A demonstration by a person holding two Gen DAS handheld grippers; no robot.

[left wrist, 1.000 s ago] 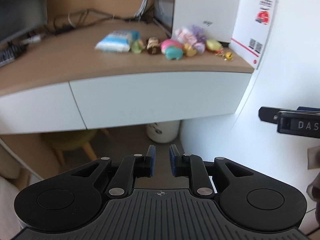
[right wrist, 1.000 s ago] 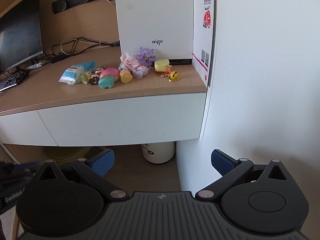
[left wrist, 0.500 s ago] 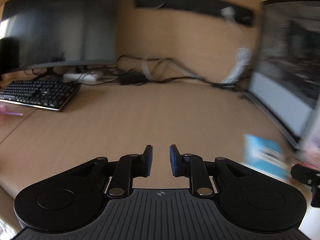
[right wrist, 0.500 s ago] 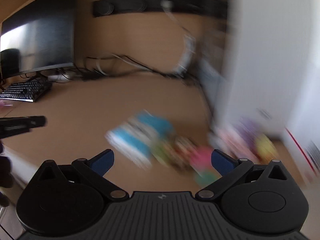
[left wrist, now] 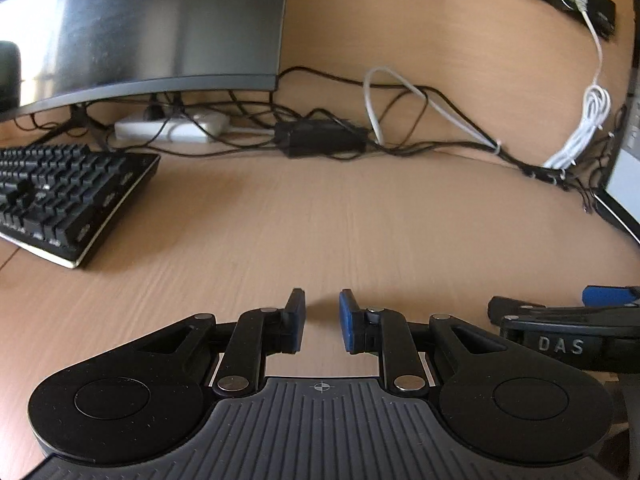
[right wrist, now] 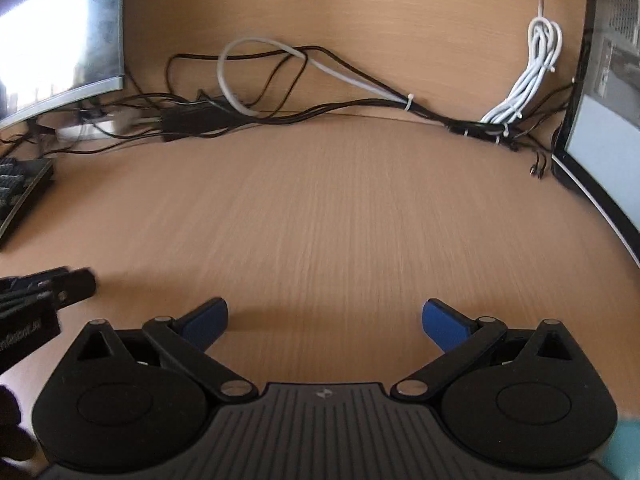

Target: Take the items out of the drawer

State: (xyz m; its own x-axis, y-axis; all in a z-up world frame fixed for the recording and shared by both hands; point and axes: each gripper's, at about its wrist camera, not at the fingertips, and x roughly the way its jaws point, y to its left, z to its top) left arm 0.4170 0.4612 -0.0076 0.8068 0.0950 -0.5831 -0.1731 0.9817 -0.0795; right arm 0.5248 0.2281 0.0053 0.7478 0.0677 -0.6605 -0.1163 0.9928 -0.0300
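Left tool (left wrist: 322, 322) nearly pressed together, empty, right tool (right wrist: 325, 322) spread, lettered "DAS", one keyboard (left wrist: 60, 196), wooden counter (right wrist: 340, 220).

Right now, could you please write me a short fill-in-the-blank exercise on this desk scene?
1. The right gripper is ____, its blue pads spread wide.
2. The black keyboard lies below the curved ____.
3. The coiled cable by the computer case is ____ in colour.

Missing words: open; monitor; white
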